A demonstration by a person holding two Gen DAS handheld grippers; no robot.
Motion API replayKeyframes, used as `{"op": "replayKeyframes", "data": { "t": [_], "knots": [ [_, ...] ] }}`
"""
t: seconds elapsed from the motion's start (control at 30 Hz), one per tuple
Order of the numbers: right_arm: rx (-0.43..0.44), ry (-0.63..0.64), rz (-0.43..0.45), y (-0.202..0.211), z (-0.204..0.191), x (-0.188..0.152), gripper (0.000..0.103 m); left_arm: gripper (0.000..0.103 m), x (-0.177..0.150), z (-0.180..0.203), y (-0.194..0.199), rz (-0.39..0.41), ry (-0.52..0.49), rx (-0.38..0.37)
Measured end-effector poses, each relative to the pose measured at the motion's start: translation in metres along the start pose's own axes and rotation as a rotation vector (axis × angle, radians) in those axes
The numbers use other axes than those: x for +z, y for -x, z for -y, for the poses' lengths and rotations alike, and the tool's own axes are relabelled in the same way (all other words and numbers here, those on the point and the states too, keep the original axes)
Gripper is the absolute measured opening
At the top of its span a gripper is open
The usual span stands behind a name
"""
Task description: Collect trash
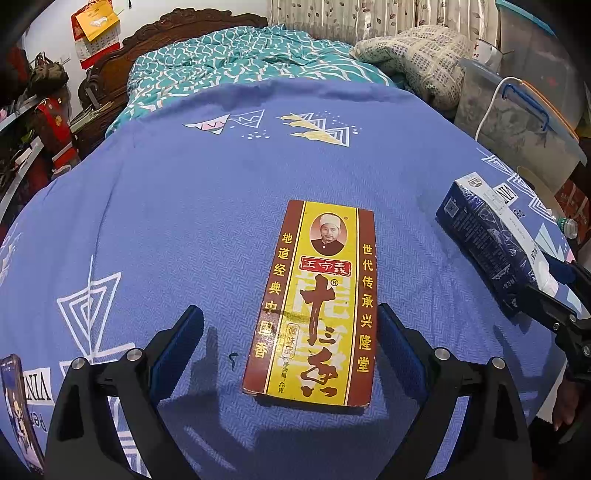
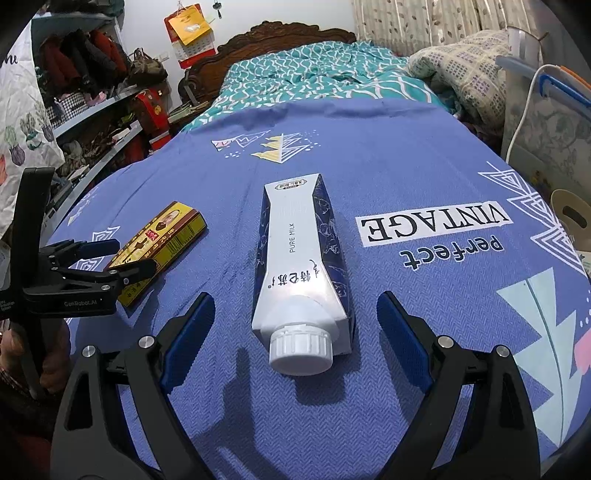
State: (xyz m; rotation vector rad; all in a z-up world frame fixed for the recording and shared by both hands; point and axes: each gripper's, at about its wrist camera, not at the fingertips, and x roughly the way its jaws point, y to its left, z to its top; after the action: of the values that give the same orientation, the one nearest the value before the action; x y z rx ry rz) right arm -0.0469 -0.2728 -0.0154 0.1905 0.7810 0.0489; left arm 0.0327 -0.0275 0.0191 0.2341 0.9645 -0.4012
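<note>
On the blue bedspread (image 1: 184,221), each open claw straddles its target: left claw (image 1: 290,343) around the flat spice box (image 1: 314,306), right claw (image 2: 295,332) around the capped milk carton (image 2: 299,266). Advance further, centre each, then close across the narrow sides.

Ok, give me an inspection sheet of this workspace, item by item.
Surface: blue printed bedsheet, flat.
Job's things: spice box lying flat; milk carton on its side, white cap on.
Clutter: phone at the sheet's near left edge.
Grippers: left claw open around the box's near end, not touching; right claw open either side of the carton's cap end.
Cables: white cable by the storage bins.
Surroundings: teal quilt, wooden headboard, shelves of clothes.
</note>
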Motion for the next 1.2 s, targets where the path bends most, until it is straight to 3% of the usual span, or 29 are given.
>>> {"op": "replayKeyframes", "data": {
  "t": [0.57,0.6,0.67,0.7,0.77,0.83,1.07,1.2],
  "knots": [
    [0.002,-0.026,-0.010,-0.003,0.000,-0.007,0.089,0.089,-0.004,0.000,0.003,0.016,0.003,-0.003],
    [0.003,-0.026,-0.011,-0.004,-0.001,-0.008,0.086,0.088,-0.004,0.000,0.003,0.017,0.003,-0.004],
    [0.000,-0.017,-0.019,-0.008,-0.002,-0.010,0.071,0.081,-0.005,0.000,0.002,0.019,-0.002,-0.006],
    [0.002,-0.010,-0.033,-0.012,-0.003,-0.011,0.056,0.076,-0.004,0.002,0.001,0.016,-0.008,-0.014],
    [-0.004,-0.009,-0.043,-0.014,-0.004,-0.013,0.056,0.059,-0.003,0.007,-0.002,0.001,-0.023,-0.039],
    [0.000,-0.012,-0.021,-0.010,-0.003,-0.012,0.056,0.058,-0.001,0.012,-0.003,0.005,-0.037,-0.029],
    [-0.063,-0.078,0.063,0.012,0.032,-0.008,0.055,0.058,0.035,0.051,0.003,0.038,-0.111,-0.142],
    [-0.121,-0.160,0.135,0.034,0.076,-0.008,0.055,0.058,0.069,0.104,0.004,0.060,-0.203,-0.228]
  ]
}}
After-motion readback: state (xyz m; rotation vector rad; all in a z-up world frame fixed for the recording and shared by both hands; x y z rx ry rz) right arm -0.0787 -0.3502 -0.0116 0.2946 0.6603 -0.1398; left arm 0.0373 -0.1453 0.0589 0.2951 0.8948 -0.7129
